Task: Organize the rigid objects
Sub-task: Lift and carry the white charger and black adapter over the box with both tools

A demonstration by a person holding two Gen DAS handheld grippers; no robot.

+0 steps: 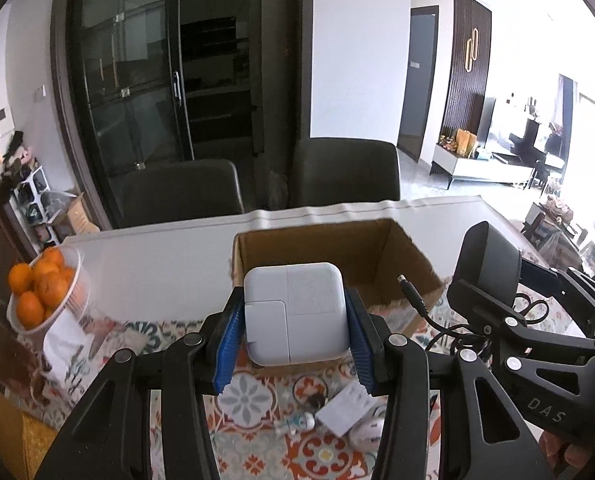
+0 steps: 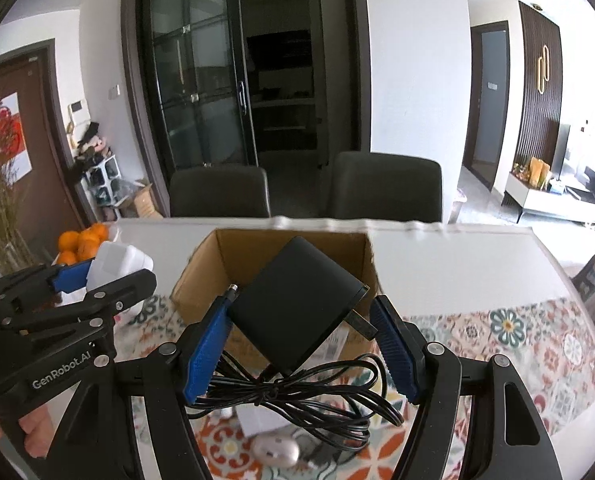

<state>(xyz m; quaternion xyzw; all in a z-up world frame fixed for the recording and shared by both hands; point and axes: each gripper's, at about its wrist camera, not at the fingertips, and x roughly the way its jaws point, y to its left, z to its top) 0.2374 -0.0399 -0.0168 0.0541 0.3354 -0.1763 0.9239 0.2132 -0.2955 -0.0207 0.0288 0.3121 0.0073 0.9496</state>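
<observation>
Left gripper (image 1: pixel 295 322) clamps a white square plastic charger (image 1: pixel 295 312); right gripper (image 2: pixel 299 344) clamps a black corded adapter (image 2: pixel 297 304). Next, I judge: release both over the open cardboard box (image 1: pixel 377 256) at twelve o'clock.

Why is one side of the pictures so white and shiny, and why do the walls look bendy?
Left wrist view: daylight washes out the right side, past the white charger. Right wrist view: glare whitens the table, and the black charger stays sharp. Both views: the fisheye lens curves the edges.

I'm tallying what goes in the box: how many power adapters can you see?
2. The square white plastic adapter is held in the left tool, before the open cardboard box. The black adapter with bundled cable is in the right tool. More could lie hidden.
</observation>
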